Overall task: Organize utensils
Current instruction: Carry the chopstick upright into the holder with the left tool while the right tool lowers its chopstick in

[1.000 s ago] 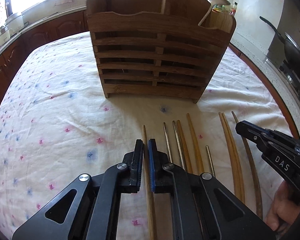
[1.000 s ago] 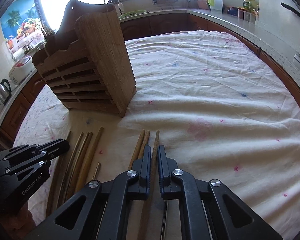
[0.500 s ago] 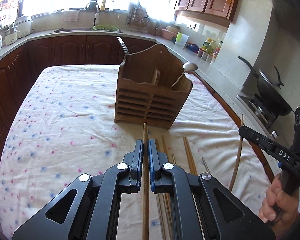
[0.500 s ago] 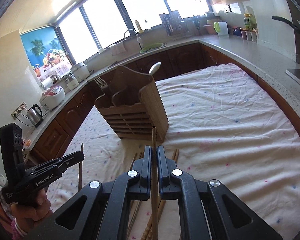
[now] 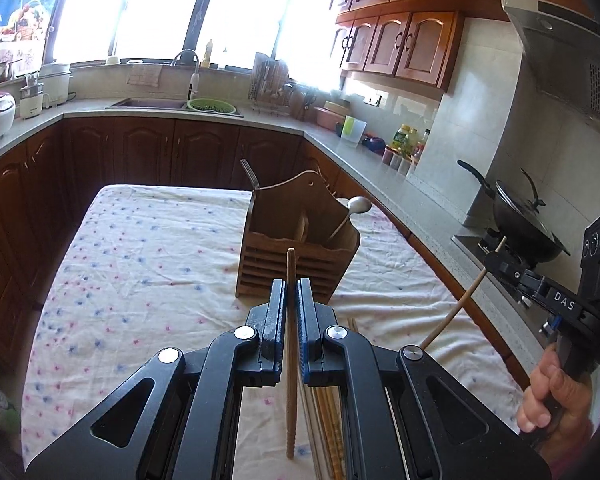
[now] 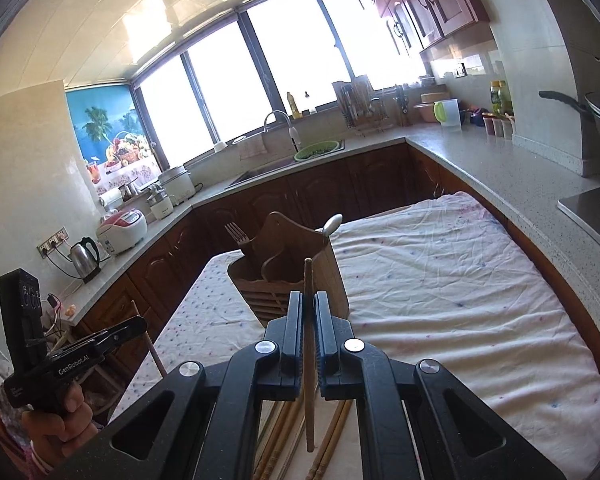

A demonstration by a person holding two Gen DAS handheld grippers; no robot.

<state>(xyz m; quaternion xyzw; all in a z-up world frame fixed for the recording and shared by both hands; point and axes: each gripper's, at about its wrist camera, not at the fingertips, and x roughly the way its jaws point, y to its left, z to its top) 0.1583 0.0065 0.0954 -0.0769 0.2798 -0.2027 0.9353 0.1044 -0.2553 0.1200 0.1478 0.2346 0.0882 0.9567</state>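
My left gripper (image 5: pixel 291 282) is shut on a wooden chopstick (image 5: pixel 290 344) that hangs above the flowered tablecloth (image 5: pixel 140 260). My right gripper (image 6: pixel 308 295) is shut on another wooden chopstick (image 6: pixel 309 380), also held in the air. The slatted wooden utensil holder (image 5: pixel 284 268) stands ahead of both on the table, with a fork (image 5: pixel 249 172) and a spoon (image 5: pixel 358 206) sticking out of it. In the left wrist view, the right gripper (image 5: pixel 490 258) shows at the right with its chopstick (image 5: pixel 454 312). Several more chopsticks (image 5: pixel 332 424) lie on the cloth under the grippers.
A wok (image 5: pixel 524 220) sits on the stove at the right, beside the table. Counters with a sink (image 6: pixel 284 168), a rice cooker (image 6: pixel 122 230) and a kettle (image 6: pixel 85 258) run round the far and left sides. Bare cloth (image 6: pixel 460 300) stretches right of the holder.
Both grippers have risen from the cloth, each lifting one chopstick clear of the row. The views have tilted up and the holder looks smaller and farther.
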